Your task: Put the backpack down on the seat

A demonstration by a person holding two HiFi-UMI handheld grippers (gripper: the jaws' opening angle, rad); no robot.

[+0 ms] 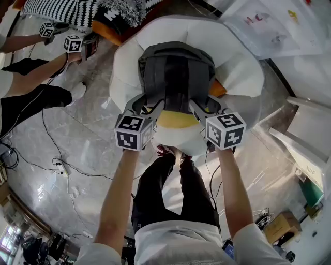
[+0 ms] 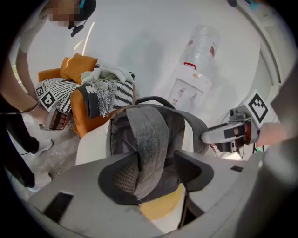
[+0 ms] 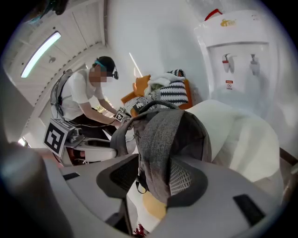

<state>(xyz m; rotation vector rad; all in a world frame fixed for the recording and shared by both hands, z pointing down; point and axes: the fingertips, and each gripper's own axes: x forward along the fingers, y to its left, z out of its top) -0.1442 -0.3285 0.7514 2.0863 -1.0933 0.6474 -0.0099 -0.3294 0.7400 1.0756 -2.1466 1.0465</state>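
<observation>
A grey backpack [image 1: 176, 77] stands upright on the round white seat [image 1: 129, 57], its straps facing me, with a yellow cushion [image 1: 176, 120] under its lower edge. My left gripper [image 1: 150, 106] is at its lower left corner, and my right gripper [image 1: 204, 106] is at its lower right. In the left gripper view one grey shoulder strap [image 2: 151, 148] hangs loosely between the wide jaws of the left gripper [image 2: 156, 172]. The right gripper view shows the other strap [image 3: 160, 148] hanging between the spread jaws of the right gripper [image 3: 153, 179], and the pads are not pressing it.
Another person [image 1: 31, 88] crouches at the left with a gripper [image 1: 72, 44]. Behind the seat stands an orange chair [image 2: 70, 74] with a striped throw [image 1: 67, 10]. There is a water dispenser [image 3: 237, 51] by the wall. Cables [image 1: 51, 150] trail on the floor, and white furniture [image 1: 305, 134] is at the right.
</observation>
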